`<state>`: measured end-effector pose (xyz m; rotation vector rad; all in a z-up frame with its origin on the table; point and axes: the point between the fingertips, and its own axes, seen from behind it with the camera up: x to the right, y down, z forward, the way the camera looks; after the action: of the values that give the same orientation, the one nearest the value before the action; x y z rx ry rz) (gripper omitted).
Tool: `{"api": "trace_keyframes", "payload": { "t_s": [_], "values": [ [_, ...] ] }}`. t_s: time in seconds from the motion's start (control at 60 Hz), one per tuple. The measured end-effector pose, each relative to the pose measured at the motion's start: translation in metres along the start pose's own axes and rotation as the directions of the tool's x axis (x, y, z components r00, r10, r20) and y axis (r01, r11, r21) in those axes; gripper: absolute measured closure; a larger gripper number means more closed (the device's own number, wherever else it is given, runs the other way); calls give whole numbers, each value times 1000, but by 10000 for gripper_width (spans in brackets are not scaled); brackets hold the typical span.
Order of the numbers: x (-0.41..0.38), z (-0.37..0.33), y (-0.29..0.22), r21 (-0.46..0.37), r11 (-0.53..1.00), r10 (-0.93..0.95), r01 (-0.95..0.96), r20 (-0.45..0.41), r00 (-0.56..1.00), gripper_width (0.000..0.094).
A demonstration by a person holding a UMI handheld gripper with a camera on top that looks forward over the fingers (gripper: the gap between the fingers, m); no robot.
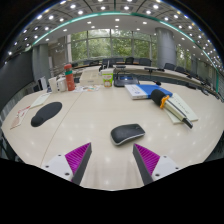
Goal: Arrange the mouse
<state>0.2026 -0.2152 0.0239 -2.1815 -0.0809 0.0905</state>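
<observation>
A dark grey computer mouse [127, 133] lies on the pale table [90, 125] just ahead of my fingers, a little toward the right finger. A dark oval mouse pad [46, 113] lies on the table far to the left, beyond the left finger. My gripper [113, 160] is open and empty, its purple pads [77, 157] wide apart above bare tabletop. The mouse is not between the fingers.
At the back right lie a blue book [153, 90], white papers [137, 92] and a black and yellow tool [172, 105]. At the back left stand a red bottle [69, 77] and boxes [89, 77]. Office windows are behind.
</observation>
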Motion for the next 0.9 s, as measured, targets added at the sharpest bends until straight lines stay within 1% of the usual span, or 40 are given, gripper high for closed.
{"api": "trace_keyframes", "payload": {
  "t_s": [0.2,0.4,0.483,0.533,0.733,0.783,0.85,0.9],
  "values": [
    [15,54,0,-55,998,43,-42,12,999,84],
    [24,81,-19,-62,997,45,-44,18,999,83],
    [25,89,-24,-70,997,36,-36,8,999,98],
    [29,93,-26,-76,997,30,-30,-6,1000,134],
    [44,106,-29,-104,995,0,-9,-86,996,381],
    [45,108,-30,-112,994,-4,-6,-89,996,411],
    [43,110,-31,-117,993,7,-17,-84,996,476],
    [45,110,-31,-127,991,23,-35,-96,995,523]
  ]
}}
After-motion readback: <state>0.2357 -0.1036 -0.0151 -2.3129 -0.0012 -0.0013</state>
